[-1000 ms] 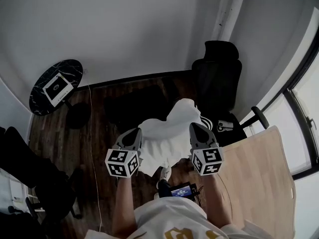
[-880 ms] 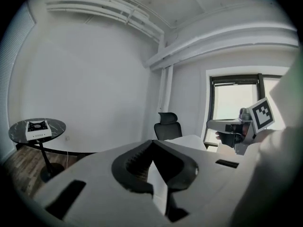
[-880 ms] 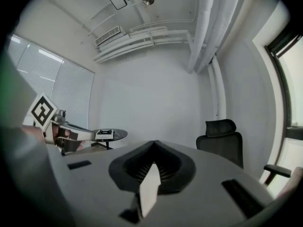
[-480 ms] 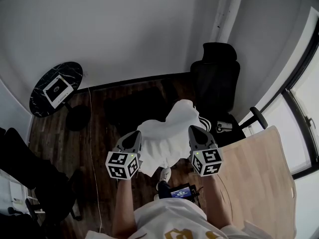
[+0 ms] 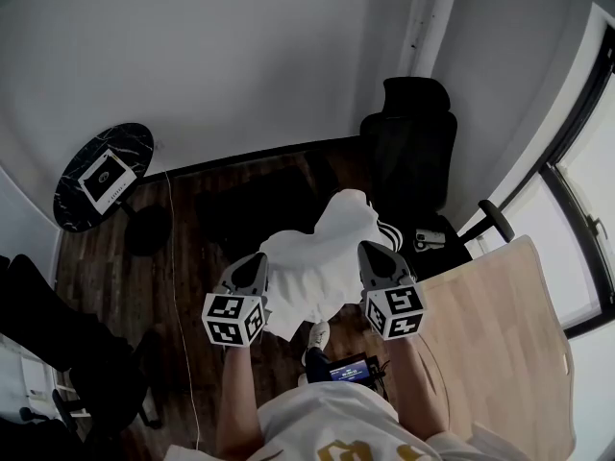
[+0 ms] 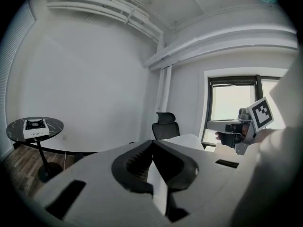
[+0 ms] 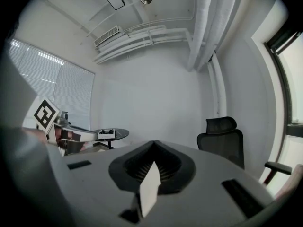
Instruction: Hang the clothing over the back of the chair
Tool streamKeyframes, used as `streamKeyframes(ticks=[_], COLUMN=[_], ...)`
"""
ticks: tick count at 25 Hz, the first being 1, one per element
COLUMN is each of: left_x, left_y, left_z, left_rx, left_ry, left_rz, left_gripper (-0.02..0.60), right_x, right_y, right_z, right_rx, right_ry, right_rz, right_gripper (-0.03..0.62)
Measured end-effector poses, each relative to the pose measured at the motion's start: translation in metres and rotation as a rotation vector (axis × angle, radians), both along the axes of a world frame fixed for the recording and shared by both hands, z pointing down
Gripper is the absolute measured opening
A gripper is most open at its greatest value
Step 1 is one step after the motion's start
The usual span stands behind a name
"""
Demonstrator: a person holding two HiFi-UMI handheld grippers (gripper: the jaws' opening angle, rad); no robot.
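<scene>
While the white clothing (image 5: 322, 262) is held spread out in mid-air, one edge is pinched in the left tool (image 5: 256, 265) and the other in the right tool (image 5: 371, 253), both clamped tight on fabric. It's hung above the wood floor (image 5: 192, 248), right near the black chair (image 5: 411, 152), not draped over it yet.

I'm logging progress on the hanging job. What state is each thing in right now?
Clothing: held up, spread out, not yet hung.
Left gripper: shut on clothing.
Right gripper: shut on clothing.
Chair: upright, back bare.
Table: upright, box on top.
</scene>
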State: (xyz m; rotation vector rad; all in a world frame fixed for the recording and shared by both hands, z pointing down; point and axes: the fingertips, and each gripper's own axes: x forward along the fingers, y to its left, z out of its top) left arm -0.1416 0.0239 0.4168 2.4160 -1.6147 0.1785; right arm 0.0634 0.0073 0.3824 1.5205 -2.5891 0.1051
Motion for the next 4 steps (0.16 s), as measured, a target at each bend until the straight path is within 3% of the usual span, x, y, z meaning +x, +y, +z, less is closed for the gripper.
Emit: streamKeyframes(ticks=[4], left_x=[0.0021], left_y=[-0.0013], left_z=[0.0054], left_rx=[-0.002], left_ry=[-0.040], left_rz=[-0.005], left_gripper=[0.020], right_x=[0.0022], right_y=[0.0006], right_z=[0.0049], right_rx=[-0.003], right_ry=[0.007], right_rz=[0.006], right_gripper=[0.011])
